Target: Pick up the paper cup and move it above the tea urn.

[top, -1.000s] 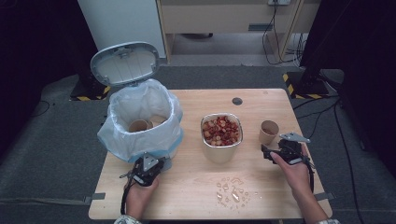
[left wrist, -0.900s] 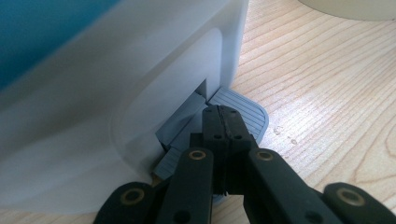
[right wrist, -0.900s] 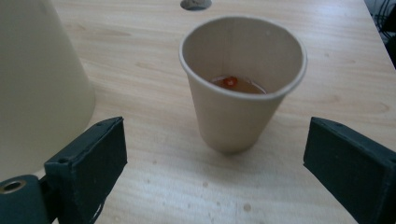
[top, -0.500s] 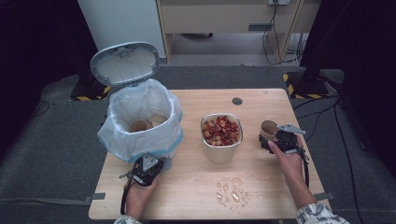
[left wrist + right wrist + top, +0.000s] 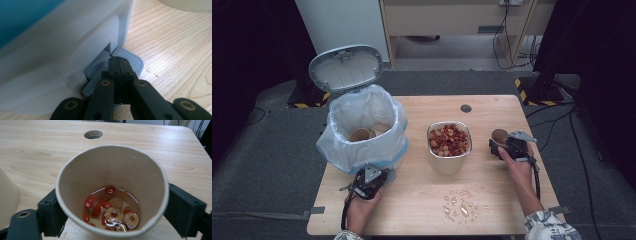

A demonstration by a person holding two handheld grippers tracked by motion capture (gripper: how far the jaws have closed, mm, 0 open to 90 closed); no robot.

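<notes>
The right gripper (image 5: 110, 220) has just been closing its jaws around the cup (image 5: 110, 192), at the desk's (image 5: 422, 210) three o'clock. The left gripper (image 5: 119, 67), jaws clenched, presses the bin pedal (image 5: 130, 58). Squeezing too hard could buckle the cup and spill its liquid.

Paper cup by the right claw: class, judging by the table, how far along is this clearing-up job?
Done: two cups already lie in the lined bin, and the left claw, shut, presses its pedal with the lid up. In hand: the right claw has just been closing around the paper cup of fruit and liquid. Left: emptying and binning it, probably.
</notes>
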